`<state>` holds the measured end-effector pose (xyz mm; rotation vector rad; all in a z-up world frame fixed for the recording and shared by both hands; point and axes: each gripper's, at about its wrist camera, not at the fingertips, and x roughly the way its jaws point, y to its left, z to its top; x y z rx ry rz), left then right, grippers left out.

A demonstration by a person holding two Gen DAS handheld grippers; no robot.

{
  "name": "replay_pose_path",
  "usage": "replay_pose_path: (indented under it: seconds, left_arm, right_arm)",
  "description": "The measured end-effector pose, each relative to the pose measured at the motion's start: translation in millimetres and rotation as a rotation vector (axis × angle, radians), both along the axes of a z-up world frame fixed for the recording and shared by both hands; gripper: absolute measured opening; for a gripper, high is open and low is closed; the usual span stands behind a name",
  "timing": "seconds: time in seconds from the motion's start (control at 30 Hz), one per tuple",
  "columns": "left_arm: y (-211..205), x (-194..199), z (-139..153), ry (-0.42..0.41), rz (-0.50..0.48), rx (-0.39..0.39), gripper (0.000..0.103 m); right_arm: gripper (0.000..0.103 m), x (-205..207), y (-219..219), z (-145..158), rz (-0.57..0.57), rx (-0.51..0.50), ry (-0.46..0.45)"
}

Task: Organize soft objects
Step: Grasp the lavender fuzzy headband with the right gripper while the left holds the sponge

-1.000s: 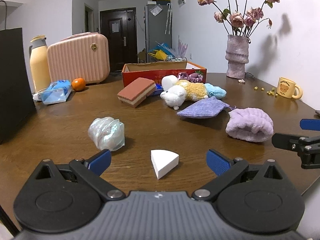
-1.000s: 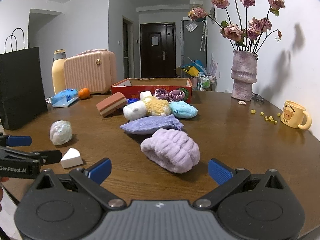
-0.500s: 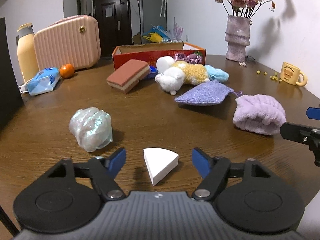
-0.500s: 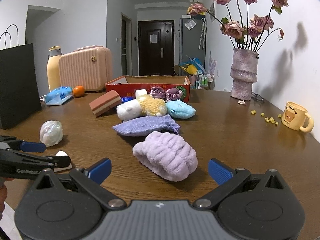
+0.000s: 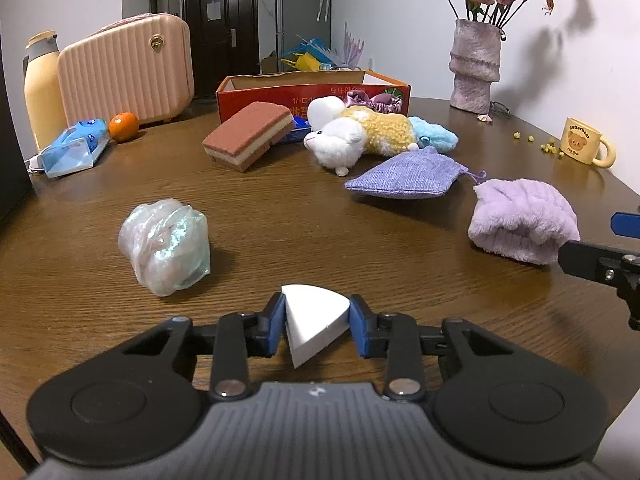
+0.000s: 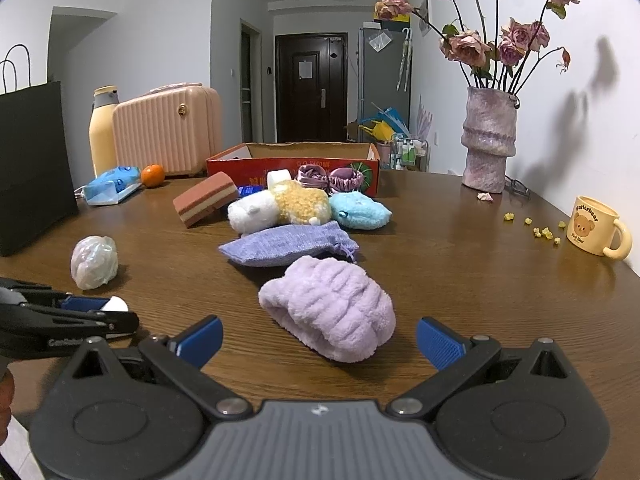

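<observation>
My left gripper (image 5: pixel 316 320) is closing, and its blue pads press on both sides of a white wedge-shaped sponge (image 5: pixel 314 308) lying on the wooden table (image 5: pixel 280 216). A crumpled iridescent bag (image 5: pixel 166 246) lies just left of it. My right gripper (image 6: pixel 320 338) stands open, and a fluffy purple cloth (image 6: pixel 332 312) lies just ahead of its fingers, untouched. Farther back lie a purple pouch (image 6: pixel 288 242), a white-and-yellow plush sheep (image 6: pixel 280 206), a light blue plush (image 6: pixel 360 210) and a brown layered sponge (image 6: pixel 206 198), in front of an open red box (image 6: pixel 312 160).
A vase of dried roses (image 6: pixel 488 144) and a yellow mug (image 6: pixel 592 230) with scattered yellow bits stand at the right. At the left are a black paper bag (image 6: pixel 32 168), a pink case (image 6: pixel 168 128), a yellow bottle (image 6: pixel 102 132), an orange (image 6: pixel 152 175) and a tissue pack (image 6: pixel 112 188).
My left gripper moved forward and down around the white wedge, and its jaws came together from wide open onto it. The right gripper edged closer to the purple cloth.
</observation>
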<state>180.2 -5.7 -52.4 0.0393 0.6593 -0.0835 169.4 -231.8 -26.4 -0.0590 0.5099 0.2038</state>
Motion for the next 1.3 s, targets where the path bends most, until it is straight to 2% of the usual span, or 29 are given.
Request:
replay_pose_path:
  seconds: [0.77, 1.3]
  left_arm:
    - [7.0, 6.3, 17.1, -0.071, 0.033, -0.014, 0.034]
    - [12.6, 22.3, 19.1, -0.077, 0.053, -0.024, 0.034]
  right_arm:
    - [0.103, 47.4, 10.5, -10.3, 0.019, -0.033, 0.045]
    - [0.103, 88.5, 19.7, -22.8, 0.037, -0.059, 0.137]
